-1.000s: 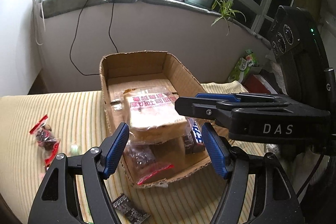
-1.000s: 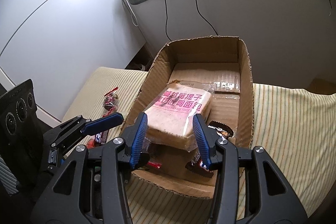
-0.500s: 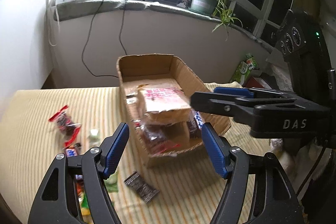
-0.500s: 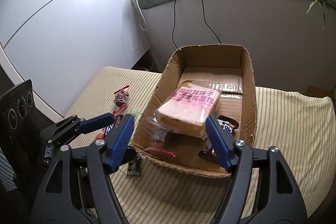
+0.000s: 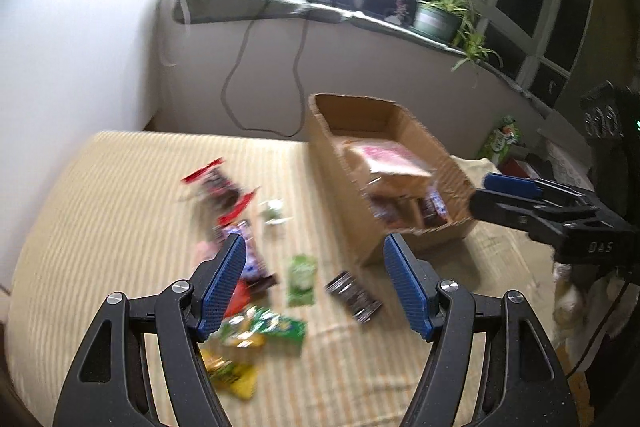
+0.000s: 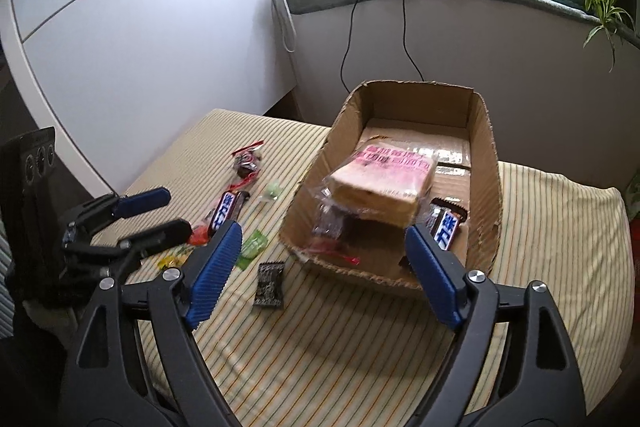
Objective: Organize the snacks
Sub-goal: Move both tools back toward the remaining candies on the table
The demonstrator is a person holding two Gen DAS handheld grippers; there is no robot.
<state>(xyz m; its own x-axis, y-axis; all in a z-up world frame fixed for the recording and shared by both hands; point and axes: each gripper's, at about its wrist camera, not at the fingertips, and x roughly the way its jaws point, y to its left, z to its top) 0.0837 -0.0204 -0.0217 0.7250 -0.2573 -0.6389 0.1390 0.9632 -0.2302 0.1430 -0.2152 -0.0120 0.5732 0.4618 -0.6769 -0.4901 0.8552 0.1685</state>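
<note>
A bagged toast loaf [image 6: 384, 183] is seen lying in the cardboard box [image 6: 486, 163]. The right gripper [image 6: 324, 267] is held before it, jaws opening and empty, a black packet [image 6: 270, 285] just beside.

Window glare (left view blurred).

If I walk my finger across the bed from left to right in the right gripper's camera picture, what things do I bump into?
Left gripper → red-ended candy wrapper → black snack packet → cardboard box with the bread pack inside.
</note>
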